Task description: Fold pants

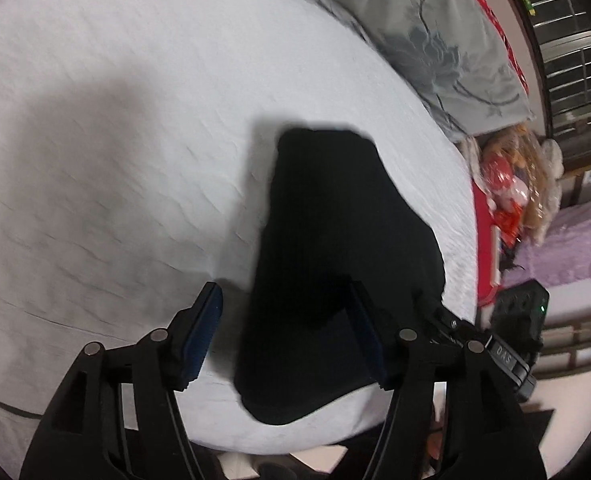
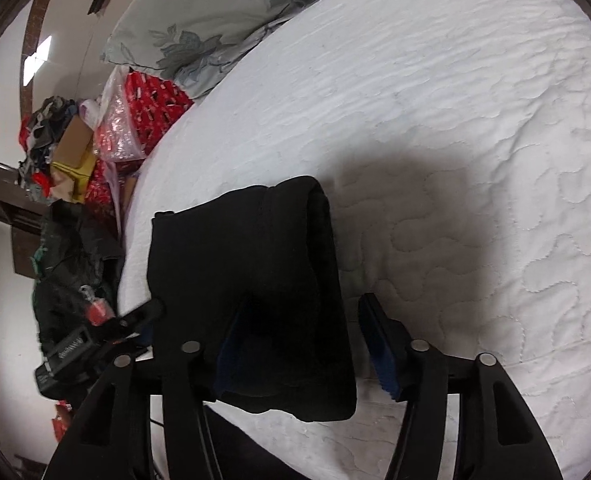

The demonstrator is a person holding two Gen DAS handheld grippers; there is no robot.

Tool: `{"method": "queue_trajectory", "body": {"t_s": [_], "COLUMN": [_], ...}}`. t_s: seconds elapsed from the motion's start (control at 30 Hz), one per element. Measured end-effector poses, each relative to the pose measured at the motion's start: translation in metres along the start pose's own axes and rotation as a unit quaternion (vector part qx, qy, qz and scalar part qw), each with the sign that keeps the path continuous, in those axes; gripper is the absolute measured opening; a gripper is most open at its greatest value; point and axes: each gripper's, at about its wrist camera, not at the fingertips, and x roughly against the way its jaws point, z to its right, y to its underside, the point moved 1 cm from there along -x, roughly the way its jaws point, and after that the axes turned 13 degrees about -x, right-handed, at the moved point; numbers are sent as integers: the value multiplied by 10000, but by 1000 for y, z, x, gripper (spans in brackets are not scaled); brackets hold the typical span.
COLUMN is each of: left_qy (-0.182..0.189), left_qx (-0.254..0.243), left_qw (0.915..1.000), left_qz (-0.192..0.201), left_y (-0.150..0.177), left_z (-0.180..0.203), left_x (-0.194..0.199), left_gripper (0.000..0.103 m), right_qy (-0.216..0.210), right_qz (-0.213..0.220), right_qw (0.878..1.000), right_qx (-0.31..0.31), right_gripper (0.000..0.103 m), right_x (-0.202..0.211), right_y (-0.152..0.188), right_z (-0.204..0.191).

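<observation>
The black pants (image 1: 335, 256) lie folded into a compact bundle on the white quilted bed (image 1: 115, 128), near its edge. My left gripper (image 1: 285, 300) is open just above the near end of the bundle, one blue pad (image 1: 205, 328) over the sheet, the other over the cloth. In the right wrist view the pants (image 2: 255, 280) show a rolled fold along their right side. My right gripper (image 2: 303, 316) is open, its jaws straddling the bundle's right edge. The other gripper (image 2: 95, 340) shows at the left of that view.
A grey floral pillow (image 1: 435, 40) lies at the head of the bed; it also shows in the right wrist view (image 2: 215, 12). Red packages and bags (image 2: 135, 120) and dark clutter (image 2: 67, 272) crowd the floor beside the bed. White mattress (image 2: 475, 140) stretches to the right.
</observation>
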Motion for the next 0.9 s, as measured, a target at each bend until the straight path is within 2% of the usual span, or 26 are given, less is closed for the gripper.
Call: {"method": "queue_trajectory", "body": {"t_s": [0.13, 0.17, 0.2, 0.23, 0.3, 0.33, 0.37, 0.43, 0.6, 0.73, 0.9], "left_qy": [-253, -250, -314, -431, -532, -467, -356, -212, -237, -390, -701], "left_qx": [-466, -494, -514, -553, -632, -635, -604, -536, -391, -490, -501], "left_qw": [9986, 9984, 9981, 9975, 9965, 9967, 9973, 9980, 9983, 9955, 9923], "left_qz": [83, 110, 111, 108, 129, 173, 212, 241, 364, 707, 892], "left_y": [-5, -6, -7, -7, -4, -2, 0, 2, -8, -40, -76], "left_z": [19, 23, 25, 27, 29, 29, 28, 25, 20, 20, 5], "left_x": [-7, -8, -9, -9, -7, -3, 1, 7, 13, 30, 44], "left_gripper": [63, 56, 54, 48, 38, 30, 26, 24, 21, 20, 21], "right_qy": [-148, -123, -35, 115, 296, 345, 377, 384, 361, 210, 68], "right_qz": [-79, -47, -20, 33, 16, 74, 122, 187, 225, 243, 203], "right_qw": [9998, 9998, 9997, 9993, 9978, 9972, 9967, 9960, 9941, 9946, 9947], "right_qx": [99, 157, 231, 352, 598, 659, 714, 781, 999, 991, 1007], "right_gripper": [62, 62, 57, 38, 35, 32, 31, 29, 27, 26, 26], "right_x": [-4, -4, -4, -4, -5, -3, 0, 6, 9, 3, -22], "right_y": [-1, 1, 2, 4, 9, 11, 13, 16, 16, -2, -34], "right_z": [3, 2, 0, -4, -13, -16, -18, -22, -44, -67, -106]}}
